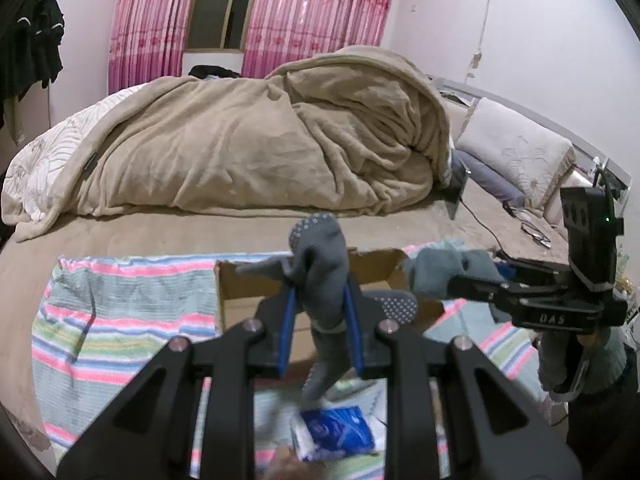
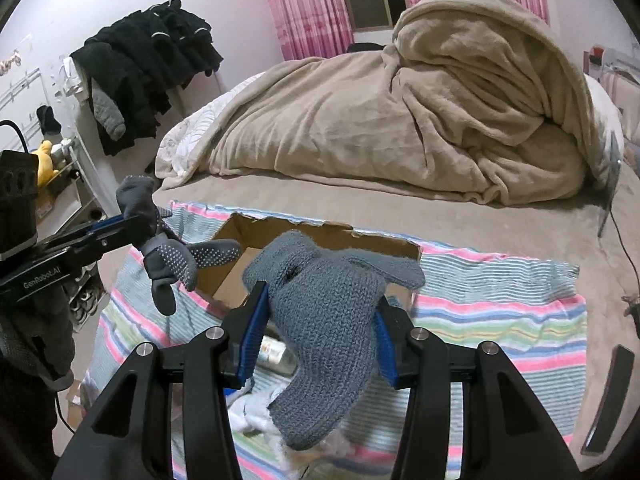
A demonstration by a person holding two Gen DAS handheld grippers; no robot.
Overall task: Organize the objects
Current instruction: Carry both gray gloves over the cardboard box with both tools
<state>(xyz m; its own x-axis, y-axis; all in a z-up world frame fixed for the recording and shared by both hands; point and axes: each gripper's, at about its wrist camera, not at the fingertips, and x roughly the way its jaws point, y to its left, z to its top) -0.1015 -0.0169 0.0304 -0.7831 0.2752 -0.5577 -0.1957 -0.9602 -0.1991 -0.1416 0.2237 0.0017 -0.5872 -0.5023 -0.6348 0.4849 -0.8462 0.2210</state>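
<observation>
Gloves are in the air over the bed: the left gripper (image 1: 320, 300) pinches a thin grey dotted glove (image 1: 320, 264) tight between its blue pads, and the right gripper (image 2: 320, 320) clamps a thick blue-grey knitted glove (image 2: 324, 316), both hanging just above the open cardboard box (image 2: 320, 236) on the striped towel (image 2: 500, 312). To do this well, I judge each glove should be carried fully over the box mouth and lowered before the pads part, one hand at a time, so dangling fingers do not drape over the torn rim.

Black left gripper (image 1: 320, 300), blue-lined jaws, silver screws, possibly grey sleeve (image 1: 600, 356)
</observation>
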